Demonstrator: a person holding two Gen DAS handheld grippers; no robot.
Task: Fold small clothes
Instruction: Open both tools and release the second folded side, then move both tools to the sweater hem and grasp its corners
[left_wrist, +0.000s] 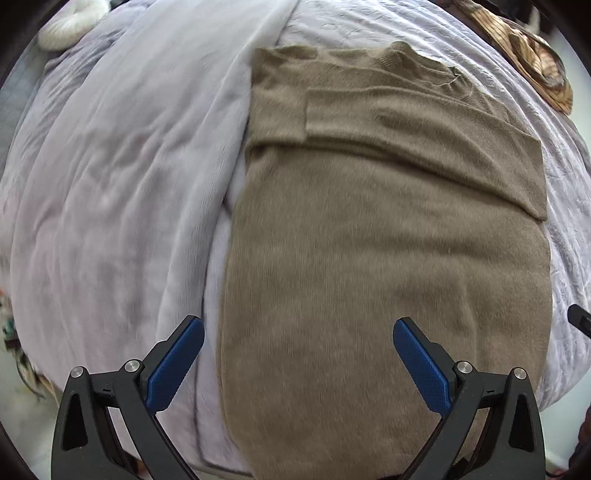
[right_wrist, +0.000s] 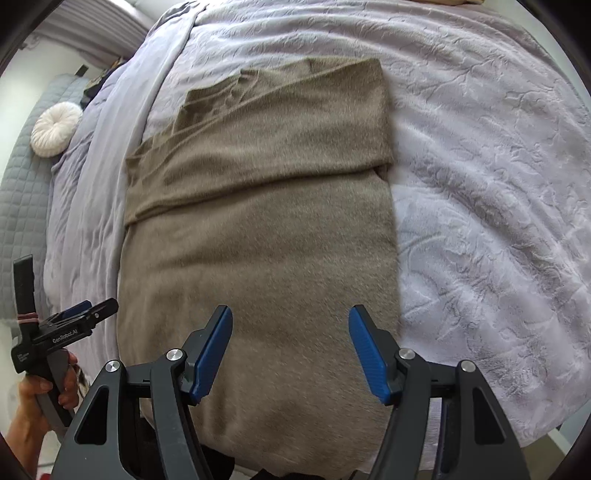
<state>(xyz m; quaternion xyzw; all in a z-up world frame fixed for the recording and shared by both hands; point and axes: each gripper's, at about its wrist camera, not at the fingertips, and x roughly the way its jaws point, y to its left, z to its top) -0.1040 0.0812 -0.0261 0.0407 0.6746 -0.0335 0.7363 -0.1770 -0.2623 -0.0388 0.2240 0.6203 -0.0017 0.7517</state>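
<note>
Left gripper (left_wrist: 298, 338): blue-padded jaws spread wide, nothing between them, hanging above the near end of the fuzzy olive-brown knit sweater (left_wrist: 388, 229). Its left pad sits over the bare bedding just beside the sweater's left edge, its right pad over the knit. Right gripper (right_wrist: 290, 326): jaws apart, also empty, both pads over the sweater's near end, pointing down and a bit fwd. No earlier frame, so nothing to say on jaw motion.

Sweater runs away from both grippers, long and narrow, sides already turned in. Sleeves are folded across the far part, w/ collar at the far end. That shape suggests the side folds are done and the lengthwise fold is next; prob why both tools hover at the near hem, ready to pinch it.

Under it: pale lilac textured bedspread (right_wrist: 480, 184), w/ a smoother lilac duvet (left_wrist: 129, 166) bunched left of the left gripper. Round white pleated cushion (right_wrist: 56, 129) lies far left. A hand (right_wrist: 33, 398) grips the left tool's handle.
</note>
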